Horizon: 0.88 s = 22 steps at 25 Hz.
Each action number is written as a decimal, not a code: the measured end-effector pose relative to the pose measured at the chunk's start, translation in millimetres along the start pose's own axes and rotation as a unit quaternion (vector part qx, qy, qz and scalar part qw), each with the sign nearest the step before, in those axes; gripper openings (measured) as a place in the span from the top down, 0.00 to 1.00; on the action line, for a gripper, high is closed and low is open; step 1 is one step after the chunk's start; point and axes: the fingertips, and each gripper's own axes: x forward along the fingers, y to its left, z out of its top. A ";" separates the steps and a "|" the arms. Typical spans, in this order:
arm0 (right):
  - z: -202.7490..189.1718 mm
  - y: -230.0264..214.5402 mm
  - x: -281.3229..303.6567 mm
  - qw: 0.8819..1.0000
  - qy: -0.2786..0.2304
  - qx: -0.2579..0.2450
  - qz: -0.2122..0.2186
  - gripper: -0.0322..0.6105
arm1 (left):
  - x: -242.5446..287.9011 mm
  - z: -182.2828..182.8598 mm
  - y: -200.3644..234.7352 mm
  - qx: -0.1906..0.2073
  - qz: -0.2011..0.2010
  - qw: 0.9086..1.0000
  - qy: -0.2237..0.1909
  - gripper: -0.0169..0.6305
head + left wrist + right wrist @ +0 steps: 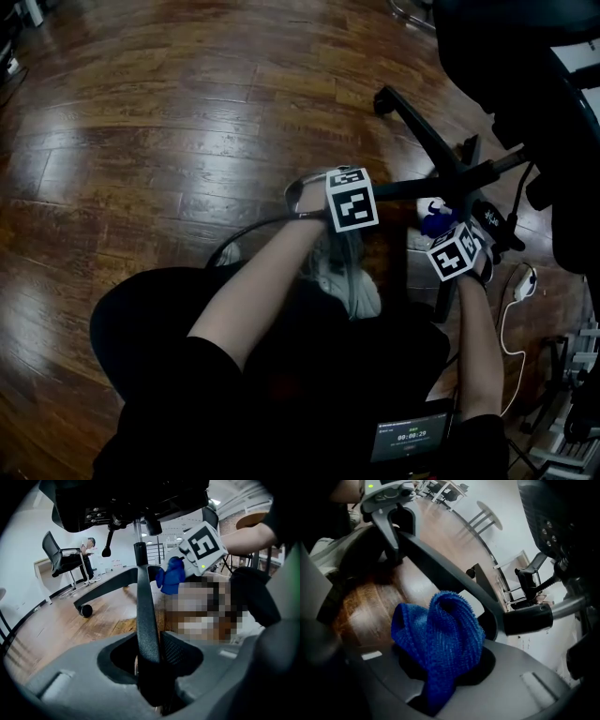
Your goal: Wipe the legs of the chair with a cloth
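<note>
Wooden floor (141,141); chair leg (146,616) lengthwise ahead, apparently clamped by left tool (149,667); right tool (438,672) clamping cloth (440,625).

Wood floor (141,141) (glossy) under chair base (422,131)

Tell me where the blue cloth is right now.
The blue cloth is bunched in the jaws of the right gripper, right of centre in the head view, close beside the black chair leg.

Left gripper (149,670), right gripper (440,672): both clenched
</note>
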 end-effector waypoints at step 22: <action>-50.8 79.8 -32.2 0.995 -0.002 0.022 0.095 0.84 | 0.5 -1.9 1.7 -0.003 0.006 1.000 0.001 0.74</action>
